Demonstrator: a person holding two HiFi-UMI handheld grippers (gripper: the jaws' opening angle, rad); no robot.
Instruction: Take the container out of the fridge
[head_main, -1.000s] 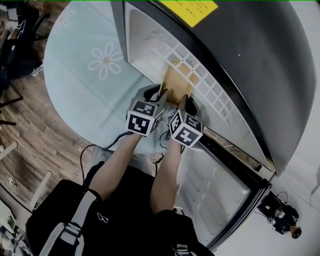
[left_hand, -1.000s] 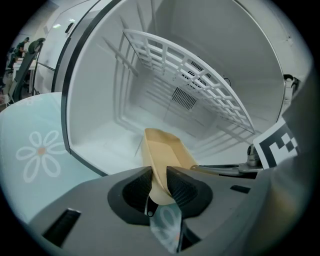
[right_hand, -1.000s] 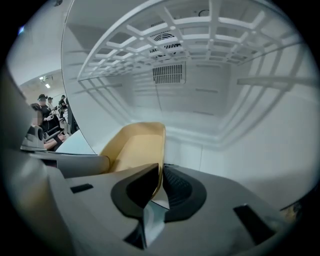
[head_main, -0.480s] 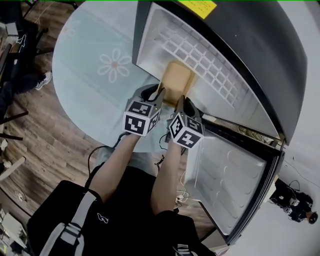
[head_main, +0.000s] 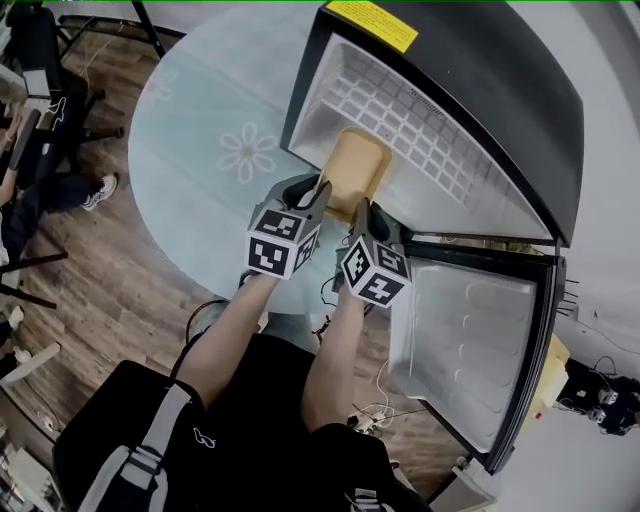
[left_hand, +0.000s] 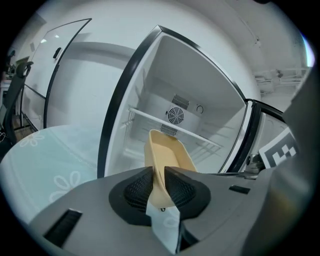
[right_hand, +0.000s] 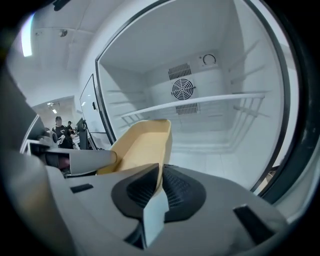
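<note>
Both grippers are clamped on the container (head_main: 357, 172). The left gripper (head_main: 322, 188) has its pads closed on the near left wall, and the right gripper (head_main: 368, 208) is closed on the near right wall. The gripper views confirm it: the left gripper (left_hand: 159, 181) pinches the thin beige rim, and the right gripper (right_hand: 159, 181) does the same on its side. A two-point hold on opposite walls makes sense, since it's an open, shallow, tapered tub and one pinch on one thin wall would let it twist or sag. The container (left_hand: 169, 152) sits level-ish, open side up, looks empty, and its long axis points into the fridge (head_main: 500, 95). It hangs at the mouth of the compartment, below the wire shelf (right_hand: 200, 102) and touching nothing I can see. From the head view I can't tell whether the far end has cleared the threshold, but probably mostly out. The door (head_main: 470, 345) is swung wide to the right, clear of the right arm, so the pull-back path is free. The pale blue round surface (head_main: 200, 170) with a flower print, just left of the fridge, is the likely set-down spot. Next, I'd say, is a straight pull toward the body with both grips level. The risk is uneven pull flexing the thin walls out of the pads.
</note>
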